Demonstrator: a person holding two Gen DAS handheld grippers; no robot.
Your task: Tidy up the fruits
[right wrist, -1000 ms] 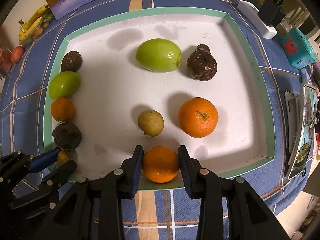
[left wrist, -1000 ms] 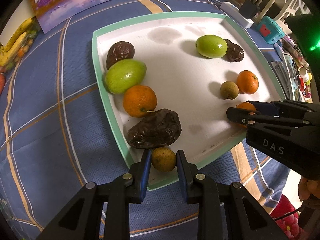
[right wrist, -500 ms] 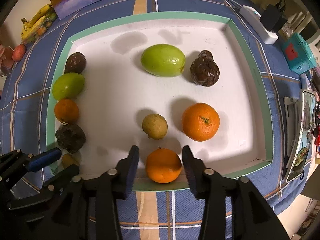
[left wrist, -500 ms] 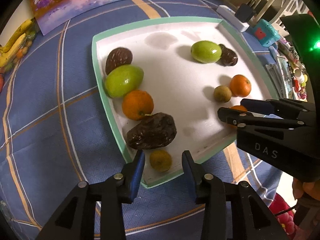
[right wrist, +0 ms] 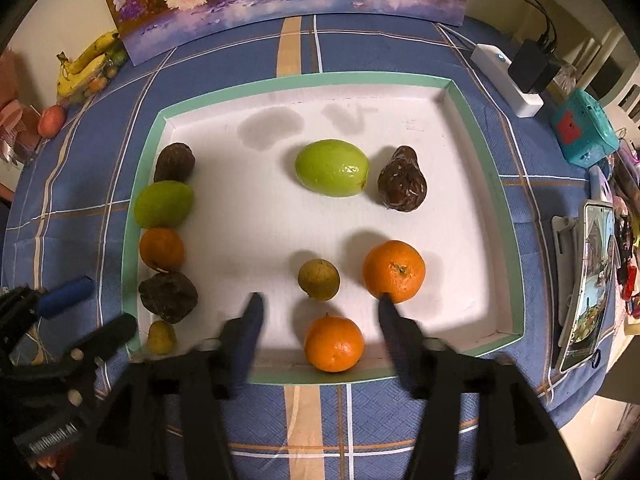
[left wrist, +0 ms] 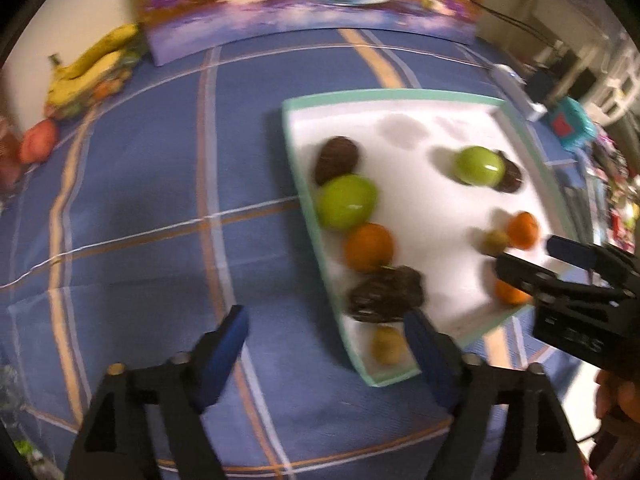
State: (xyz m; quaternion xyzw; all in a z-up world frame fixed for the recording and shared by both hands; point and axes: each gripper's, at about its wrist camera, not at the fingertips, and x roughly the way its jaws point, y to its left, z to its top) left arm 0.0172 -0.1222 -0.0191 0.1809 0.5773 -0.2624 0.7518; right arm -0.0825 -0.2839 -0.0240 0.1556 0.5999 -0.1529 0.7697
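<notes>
Left wrist view: blurred all over, edges smeared.
Tray (left wrist: 304,184): white floor, mint-green rim, lying on a blue plaid tablecloth (left wrist: 160,200).
Left column: dark wrinkled fruit (left wrist: 336,156), green fruit (left wrist: 347,202), orange (left wrist: 369,247), second dark wrinkled fruit (left wrist: 386,295), small yellow-brown fruit (left wrist: 386,345), running along the tray's left rim toward its near corner.
Left gripper (left wrist: 326,342): jaws have just been opening and stand wide; the small yellow-brown fruit lies loose near the right finger, no pad pressing it.
Hard to tell: the right gripper (left wrist: 536,256) crosses the right side and covers most of an orange behind it.

Right wrist view: sharp, apart from the fingers.
Near orange (right wrist: 334,344): glossy, stem up, sitting against the tray's near rim (right wrist: 280,374).
Right gripper (right wrist: 320,308): jaws have just been opening; the near orange sits between the spread fingers, untouched.
Others: small olive fruit (right wrist: 319,279), bigger orange (right wrist: 394,271), green fruit (right wrist: 332,168) and brown wrinkled fruit (right wrist: 402,185), apart on the white floor.
Cut off: the right fingertip overlaps the bigger orange's lower edge.
</notes>
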